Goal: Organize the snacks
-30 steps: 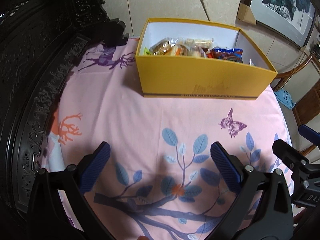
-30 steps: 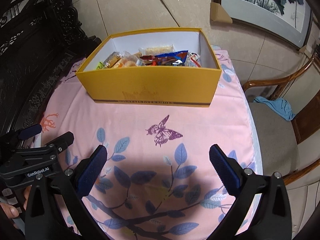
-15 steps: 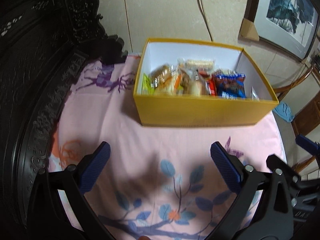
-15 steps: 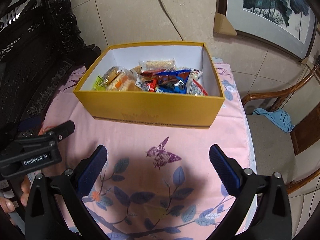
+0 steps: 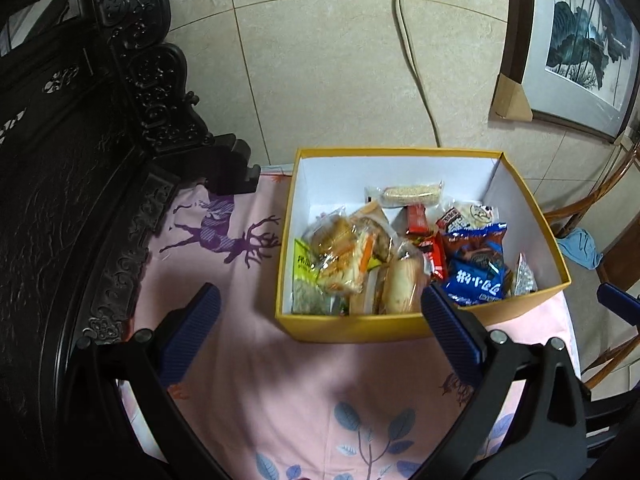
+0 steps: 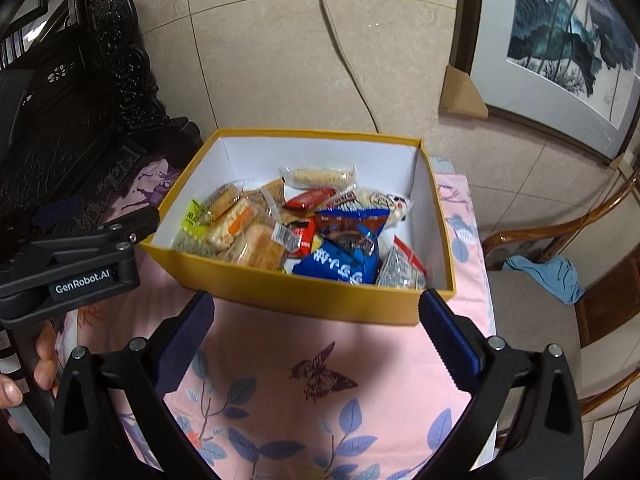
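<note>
Yellow cardboard box [image 5: 348,330], one of its kind on the pink printed cloth [image 5: 304,392] covering the surface, sits just ahead of both tools with its snacks heaped inside. The left tool [image 5: 316,334] hovers over the cloth with its fingers spread wide and nothing between them; its right blue pad overlaps the box's near wall in the left wrist view, though contact cannot be judged. The right tool [image 6: 316,332] is likewise spread wide and empty, its two pads framing the box's near wall from just in front. Among the wrapped snacks, one blue packet [image 6: 340,264] lies toward the right near corner, one long pale cereal bar [image 5: 412,196] rests by the back wall, and one green packet [image 5: 306,264] stands against the left wall; several clear-wrapped pastries [image 6: 240,224] and red packets [image 5: 434,256] crowd the middle, too overlapped to count exactly.
</note>
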Demonstrator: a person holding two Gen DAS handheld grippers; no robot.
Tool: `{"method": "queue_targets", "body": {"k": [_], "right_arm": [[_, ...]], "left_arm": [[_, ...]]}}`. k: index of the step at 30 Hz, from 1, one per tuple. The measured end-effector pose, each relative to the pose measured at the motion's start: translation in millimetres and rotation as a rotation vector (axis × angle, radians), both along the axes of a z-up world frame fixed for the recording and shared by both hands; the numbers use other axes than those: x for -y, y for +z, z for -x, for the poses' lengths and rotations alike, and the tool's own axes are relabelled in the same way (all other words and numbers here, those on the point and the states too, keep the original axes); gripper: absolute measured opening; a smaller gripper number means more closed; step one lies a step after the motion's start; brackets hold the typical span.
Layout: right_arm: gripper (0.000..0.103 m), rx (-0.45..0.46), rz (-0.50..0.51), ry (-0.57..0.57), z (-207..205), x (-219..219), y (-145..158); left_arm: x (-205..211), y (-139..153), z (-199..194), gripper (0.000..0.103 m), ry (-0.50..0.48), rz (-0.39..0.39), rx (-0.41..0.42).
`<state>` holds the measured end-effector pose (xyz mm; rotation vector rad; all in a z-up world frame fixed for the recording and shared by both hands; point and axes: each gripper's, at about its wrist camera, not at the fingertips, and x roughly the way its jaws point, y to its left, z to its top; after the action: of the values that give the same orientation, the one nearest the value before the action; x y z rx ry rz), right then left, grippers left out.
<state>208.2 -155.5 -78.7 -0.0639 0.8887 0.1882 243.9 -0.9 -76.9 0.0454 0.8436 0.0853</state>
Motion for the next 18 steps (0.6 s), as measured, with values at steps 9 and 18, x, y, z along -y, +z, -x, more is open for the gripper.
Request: {"method": "queue_targets", "body": {"k": [9, 18], "right_arm": [[0.102, 0.009, -0.002, 0.0, -11.8, -1.9, 4.2], [0.102, 0.018, -0.002, -0.008, -15.3, -3.4, 9.6]], "left_arm": [[3.0, 2.0, -8.2, 0.101, -0.005, 0.015, 0.022], [-4.8, 7.2, -11.5, 0.101, 0.027, 0.039, 0.028]]}}
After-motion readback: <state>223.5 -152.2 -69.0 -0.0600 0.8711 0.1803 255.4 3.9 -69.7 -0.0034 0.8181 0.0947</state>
